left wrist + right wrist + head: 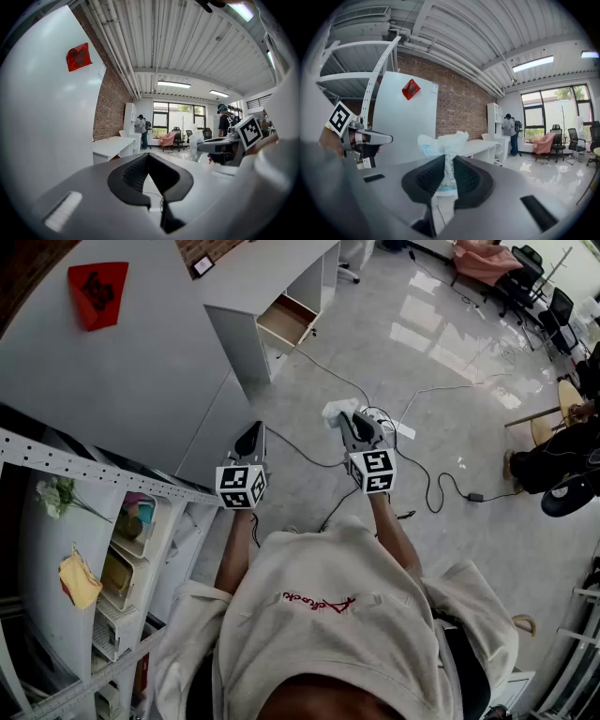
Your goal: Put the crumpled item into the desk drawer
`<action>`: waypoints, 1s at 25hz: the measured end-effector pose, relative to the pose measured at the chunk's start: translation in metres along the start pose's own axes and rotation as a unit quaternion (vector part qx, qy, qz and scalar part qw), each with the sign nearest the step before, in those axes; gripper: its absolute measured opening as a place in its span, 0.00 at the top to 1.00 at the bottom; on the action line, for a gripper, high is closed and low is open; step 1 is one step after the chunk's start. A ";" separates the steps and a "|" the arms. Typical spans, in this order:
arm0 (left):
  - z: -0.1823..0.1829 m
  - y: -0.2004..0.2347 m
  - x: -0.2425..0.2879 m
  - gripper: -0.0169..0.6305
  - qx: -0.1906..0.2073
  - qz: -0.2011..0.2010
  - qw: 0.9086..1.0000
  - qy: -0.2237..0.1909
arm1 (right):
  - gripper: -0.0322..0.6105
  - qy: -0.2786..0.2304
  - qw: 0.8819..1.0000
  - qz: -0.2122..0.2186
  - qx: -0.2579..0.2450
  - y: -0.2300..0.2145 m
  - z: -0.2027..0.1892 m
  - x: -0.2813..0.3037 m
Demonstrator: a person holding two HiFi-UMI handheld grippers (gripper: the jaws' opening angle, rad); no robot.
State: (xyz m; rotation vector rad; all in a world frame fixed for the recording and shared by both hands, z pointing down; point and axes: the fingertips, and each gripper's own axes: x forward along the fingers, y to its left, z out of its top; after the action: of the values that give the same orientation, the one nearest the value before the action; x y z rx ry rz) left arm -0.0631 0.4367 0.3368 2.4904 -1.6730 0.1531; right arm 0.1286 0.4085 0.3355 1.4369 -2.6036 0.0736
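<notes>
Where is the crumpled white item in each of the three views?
Head view: crumpled item upper centre, at the tip of the right tool.
Left gripper view: small, right of centre.
Right gripper view: centre, pinched between the jaws.
Shared landmark: red paper on the white panel.

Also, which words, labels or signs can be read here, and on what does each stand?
Nothing can be read for certain.
Red script on the sweatshirt: too small to read.
Dark sign on the red paper: blurred.
Blue print on the crumpled item: blurred.
</notes>
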 end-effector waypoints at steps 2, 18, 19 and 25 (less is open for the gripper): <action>0.000 -0.001 0.001 0.96 0.000 -0.001 1.000 0.000 | 0.86 -0.001 1.000 0.001 0.000 0.001 0.001 0.000; -0.004 -0.025 0.017 0.96 -0.001 -0.006 1.000 0.006 | 0.85 0.001 1.000 0.008 0.008 -0.015 -0.008 -0.007; -0.004 -0.029 0.019 0.96 0.000 -0.006 1.000 0.007 | 0.85 0.002 1.000 0.008 0.009 -0.018 -0.010 -0.009; -0.003 -0.049 0.029 0.96 0.002 0.003 1.000 0.011 | 0.85 0.003 1.000 0.018 0.008 -0.036 -0.015 -0.018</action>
State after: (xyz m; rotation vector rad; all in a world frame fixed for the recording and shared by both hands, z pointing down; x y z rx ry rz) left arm -0.0070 0.4294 0.3419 2.4787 -1.6737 0.1837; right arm 0.1698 0.4059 0.3463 1.3926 -2.6317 0.1042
